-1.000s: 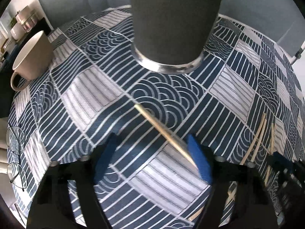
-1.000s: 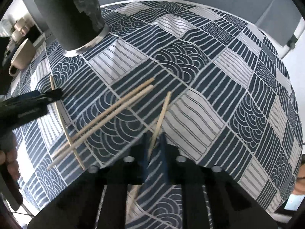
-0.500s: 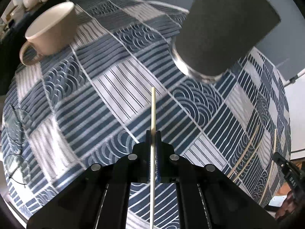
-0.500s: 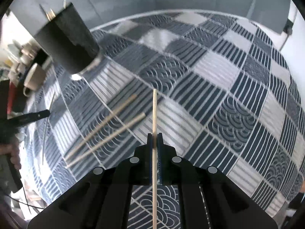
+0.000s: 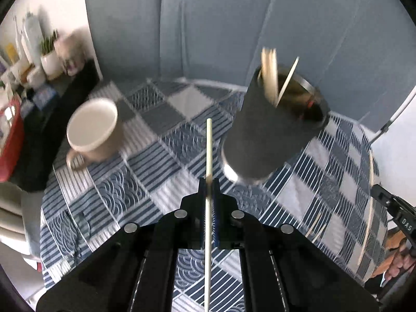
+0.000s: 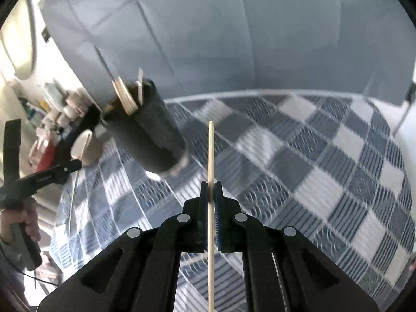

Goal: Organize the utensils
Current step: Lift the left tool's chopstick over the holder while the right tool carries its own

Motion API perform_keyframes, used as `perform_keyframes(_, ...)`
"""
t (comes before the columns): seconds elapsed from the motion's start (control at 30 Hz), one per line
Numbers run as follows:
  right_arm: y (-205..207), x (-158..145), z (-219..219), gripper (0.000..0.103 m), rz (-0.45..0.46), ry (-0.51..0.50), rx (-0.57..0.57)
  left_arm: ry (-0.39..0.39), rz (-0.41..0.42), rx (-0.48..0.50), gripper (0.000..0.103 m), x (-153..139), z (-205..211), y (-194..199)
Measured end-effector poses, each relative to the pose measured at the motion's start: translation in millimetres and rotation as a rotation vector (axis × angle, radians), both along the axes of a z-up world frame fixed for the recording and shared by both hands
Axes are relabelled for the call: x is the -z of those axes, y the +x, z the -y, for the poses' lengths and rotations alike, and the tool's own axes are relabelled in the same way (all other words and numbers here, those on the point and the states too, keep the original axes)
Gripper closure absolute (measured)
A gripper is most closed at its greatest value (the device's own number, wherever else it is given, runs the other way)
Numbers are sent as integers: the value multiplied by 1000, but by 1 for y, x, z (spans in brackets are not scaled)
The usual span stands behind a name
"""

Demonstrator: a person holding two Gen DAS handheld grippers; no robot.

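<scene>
While both tools are raised above the table, I read each one as clamped on a single chopstick. My left gripper (image 5: 208,182) grips a pale wooden chopstick (image 5: 208,150) between its blue-padded fingers (image 5: 215,208); its long axis runs straight along the tool's forward line, tip pointing away from me toward the gap between the cup and the holder. My right gripper (image 6: 211,185) grips a second chopstick (image 6: 211,153) the same way, its tapered tip forward and its shaft running back between the black arms of the tool. The holder (image 5: 273,135) is a tall dark cylinder with a matte surface and a bright metal band at rim and base; it stands on the tablecloth (image 5: 161,171), which is a patchwork of navy and white stripes and wave patterns. Several slim wooden sticks (image 5: 269,75) stand inside it, leaning. A cream, round cup (image 5: 93,130) with a handle sits to its left. Both views are blurred. A hand (image 6: 19,223) holds the left tool's grip at the right camera's left edge.
</scene>
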State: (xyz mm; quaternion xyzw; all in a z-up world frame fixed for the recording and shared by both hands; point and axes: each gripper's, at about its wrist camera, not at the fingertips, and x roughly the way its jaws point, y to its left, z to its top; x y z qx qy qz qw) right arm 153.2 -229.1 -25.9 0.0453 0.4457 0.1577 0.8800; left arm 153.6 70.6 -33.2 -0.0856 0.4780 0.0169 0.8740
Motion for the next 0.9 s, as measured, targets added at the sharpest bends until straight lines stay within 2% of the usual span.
perform_keyframes(0.27,32,-49,-29,99,118,43,-72,16,145,15,99,-67,11,31)
perform_keyframes(0.43,55,-75,-49,98,166,81,-139,-17,209,31,99,-97,19,56)
perform_keyframes(0.7,101,-95,-83,98,198,90,-200,-84,295,66,99,-115,33,105)
perform_keyframes(0.9,142,-94,-102,98,208,155,-202,-126,369,73,99,-109,35,136)
